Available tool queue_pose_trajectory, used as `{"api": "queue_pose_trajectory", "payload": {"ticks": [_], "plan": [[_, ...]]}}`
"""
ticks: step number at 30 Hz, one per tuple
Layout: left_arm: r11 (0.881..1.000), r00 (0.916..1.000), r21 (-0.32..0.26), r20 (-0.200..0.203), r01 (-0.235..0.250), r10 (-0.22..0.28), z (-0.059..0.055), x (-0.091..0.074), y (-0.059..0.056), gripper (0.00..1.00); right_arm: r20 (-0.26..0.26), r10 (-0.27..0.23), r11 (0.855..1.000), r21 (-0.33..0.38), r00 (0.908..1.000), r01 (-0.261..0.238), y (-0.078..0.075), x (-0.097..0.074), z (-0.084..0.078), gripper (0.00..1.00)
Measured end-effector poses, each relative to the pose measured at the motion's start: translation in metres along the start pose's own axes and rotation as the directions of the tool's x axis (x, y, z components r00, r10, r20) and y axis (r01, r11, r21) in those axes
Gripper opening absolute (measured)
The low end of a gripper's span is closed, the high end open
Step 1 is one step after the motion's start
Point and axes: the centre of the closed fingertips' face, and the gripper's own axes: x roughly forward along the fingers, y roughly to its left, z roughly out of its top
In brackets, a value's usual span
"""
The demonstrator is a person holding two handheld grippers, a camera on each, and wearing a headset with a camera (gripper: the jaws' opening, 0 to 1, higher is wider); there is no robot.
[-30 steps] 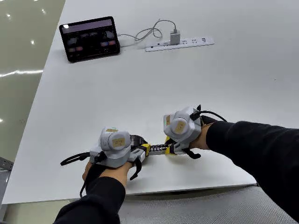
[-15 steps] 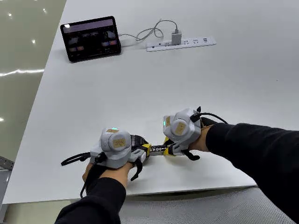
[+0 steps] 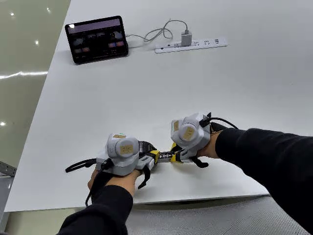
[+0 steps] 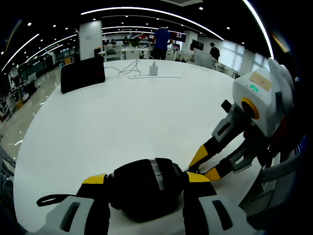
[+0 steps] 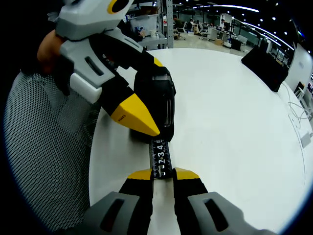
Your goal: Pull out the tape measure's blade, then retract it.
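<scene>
- The left gripper [image 4: 145,178] is clamping the black tape measure [image 5: 157,103] across its sides, and the tape measure is sitting on the white table [image 3: 146,88] close to the near edge.
- Just beside it, the right gripper [image 5: 162,175] is pinching the tip of the blade [image 5: 160,157] between its yellow jaw ends, and only the first few numbers are showing.
- With so little blade out, I am judging this as either the very start of the pull or the last bit of the return; the pictures are not settling which.
- Either way, the right gripper should be travelling straight along the blade's line, level with the table and slowly, so the blade is not twisting, kinking or snapping back.
- The left gripper should be pinning the tape measure flat, so it is not sliding or tipping.
- Beyond them, bare table is offering plenty of room.
- At the far side, a dark tablet [image 3: 97,39] and a power strip [image 3: 193,45] are lying well apart from the work.
</scene>
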Motion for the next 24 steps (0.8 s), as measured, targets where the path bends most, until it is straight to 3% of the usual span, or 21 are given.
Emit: {"api": "queue_pose_trajectory", "payload": {"ticks": [24], "plan": [[1.0,1.0,-0.026,0.006,0.006,-0.006,0.0014,-0.0002,0.0013,0.55,0.015,0.007,1.0,-0.007,0.9999,-0.007,0.0017,0.0019,0.0044,0.1]]}}
